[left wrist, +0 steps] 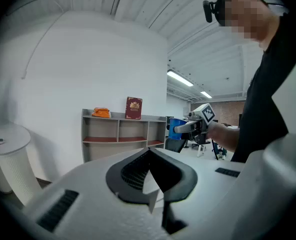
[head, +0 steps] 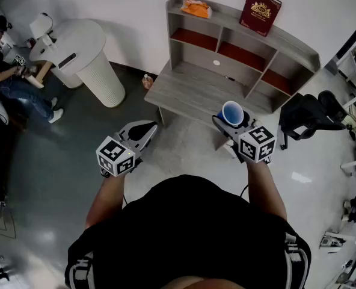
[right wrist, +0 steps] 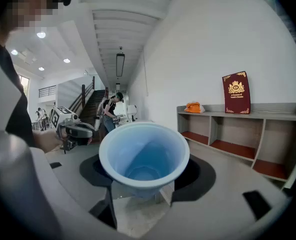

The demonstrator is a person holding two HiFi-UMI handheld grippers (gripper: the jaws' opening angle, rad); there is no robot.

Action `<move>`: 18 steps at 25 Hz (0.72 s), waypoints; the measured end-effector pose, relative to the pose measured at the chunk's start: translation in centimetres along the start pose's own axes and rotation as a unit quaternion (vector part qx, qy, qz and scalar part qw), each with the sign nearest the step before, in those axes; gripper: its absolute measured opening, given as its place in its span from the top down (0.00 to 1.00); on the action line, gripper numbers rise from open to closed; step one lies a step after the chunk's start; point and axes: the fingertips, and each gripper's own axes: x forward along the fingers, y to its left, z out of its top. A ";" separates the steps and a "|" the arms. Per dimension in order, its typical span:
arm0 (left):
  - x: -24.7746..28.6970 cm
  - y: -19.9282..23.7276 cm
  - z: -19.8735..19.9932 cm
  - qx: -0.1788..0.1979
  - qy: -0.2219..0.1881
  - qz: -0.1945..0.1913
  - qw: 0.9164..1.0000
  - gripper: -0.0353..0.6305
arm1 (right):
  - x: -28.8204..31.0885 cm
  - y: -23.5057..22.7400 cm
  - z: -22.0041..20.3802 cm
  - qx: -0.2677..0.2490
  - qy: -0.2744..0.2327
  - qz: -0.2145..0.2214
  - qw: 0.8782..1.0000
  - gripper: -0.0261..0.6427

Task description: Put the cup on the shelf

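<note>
White wall [head: 136,17] behind grey shelf [head: 244,41]; staircase [right wrist: 88,101] seen only in right gripper view. Right gripper [head: 232,121] jaws pinch blue cup [right wrist: 144,156]; left gripper [left wrist: 149,159] jaws together, empty. Red book [head: 260,11] lettering illegible.

A red book [head: 260,11] is leaning against the white wall [head: 130,17], with an orange bundle [head: 196,8] lying well to its left. A white ribbed pedestal [head: 94,62] is standing on the grey floor [head: 52,161], with a person [head: 9,77] sitting just beside it. A black chair [head: 310,116] is standing at the right.

The right claw [head: 228,123] is holding the cup [head: 232,112] upright before the shelf [head: 190,90]; the left claw [head: 147,129] is hovering apart. A book [head: 260,11] is standing on top.
</note>
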 end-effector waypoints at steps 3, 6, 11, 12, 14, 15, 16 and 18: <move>1.2 -0.2 0.1 0.007 0.006 0.003 1.000 0.92 | -0.1 -1.2 -0.3 -0.010 0.004 -0.008 1.000 0.51; 2.4 -0.3 0.3 0.006 0.006 0.005 1.000 0.92 | -0.2 -2.5 -0.4 -0.008 0.002 -0.005 1.000 0.51; 4.6 -0.6 0.4 0.005 0.009 0.014 1.000 0.92 | -0.4 -4.3 -0.9 -0.004 0.000 0.007 1.000 0.51; 5.1 -0.8 0.4 0.005 0.010 0.016 1.000 0.92 | -0.5 -4.8 -1.1 -0.003 0.001 0.009 1.000 0.51; 6.0 -1.2 0.5 0.004 0.010 0.018 1.000 0.92 | -0.7 -5.8 -1.4 -0.001 -0.001 0.011 1.000 0.51; 6.5 -1.4 0.5 0.004 0.011 0.019 1.000 0.92 | -0.8 -6.3 -1.5 -0.002 -0.002 0.012 1.000 0.51; 7.1 -1.6 0.6 0.005 0.012 0.021 1.000 0.92 | -0.9 -6.7 -1.6 -0.004 -0.004 0.014 1.000 0.51; 8.2 -2.1 0.6 0.007 0.017 0.022 1.000 0.92 | -1.1 -7.6 -1.6 -0.009 -0.011 0.019 1.000 0.51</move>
